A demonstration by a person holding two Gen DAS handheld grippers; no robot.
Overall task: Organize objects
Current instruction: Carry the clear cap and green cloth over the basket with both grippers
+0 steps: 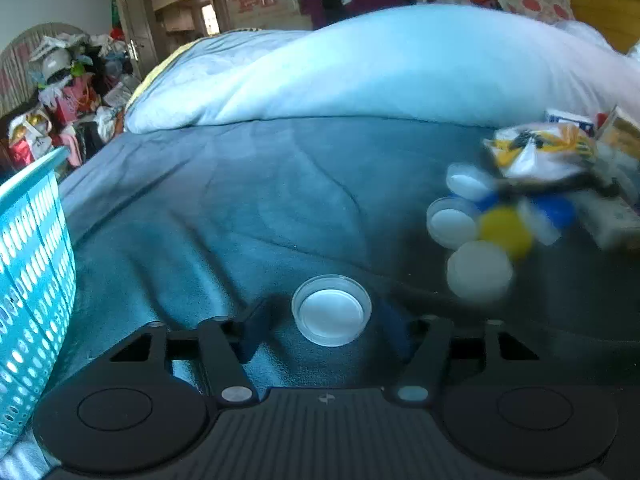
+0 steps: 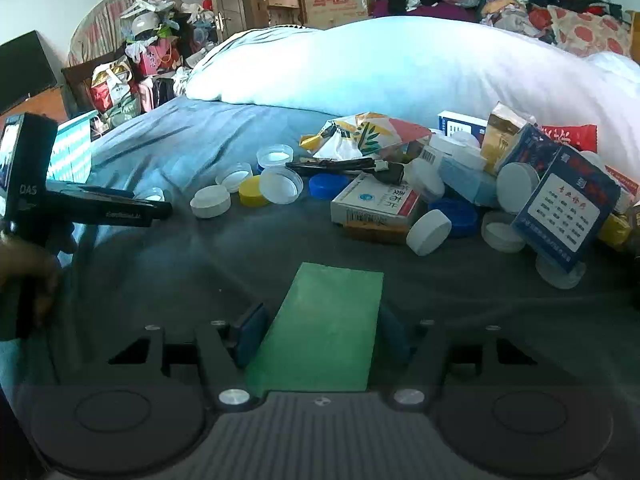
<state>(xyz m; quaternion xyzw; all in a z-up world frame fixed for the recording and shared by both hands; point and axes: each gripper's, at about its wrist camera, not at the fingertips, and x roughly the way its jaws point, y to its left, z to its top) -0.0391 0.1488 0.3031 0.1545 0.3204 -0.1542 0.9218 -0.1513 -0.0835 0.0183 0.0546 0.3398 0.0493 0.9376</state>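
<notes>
A clear cap with a white inside (image 1: 331,310) lies on the dark blue bedsheet (image 1: 240,208) between the spread fingers of my left gripper (image 1: 324,334), which is open and apart from it on both sides. In the right wrist view that gripper (image 2: 158,208) reaches in from the left, a hand holding it. My right gripper (image 2: 320,334) is shut on a flat green box (image 2: 328,320), both pads against its long sides. Beyond it sits a pile of bottle caps (image 2: 276,186) and medicine boxes (image 2: 376,204). The same caps (image 1: 480,232) show blurred on the right of the left wrist view.
A teal perforated basket (image 1: 32,280) stands at the bed's left edge, also the basket (image 2: 70,152) behind the left gripper. A white duvet (image 2: 400,64) rises behind the pile. A snack bag (image 2: 360,132) and black pen-like tool (image 2: 340,166) lie on the heap. Clutter fills the room beyond.
</notes>
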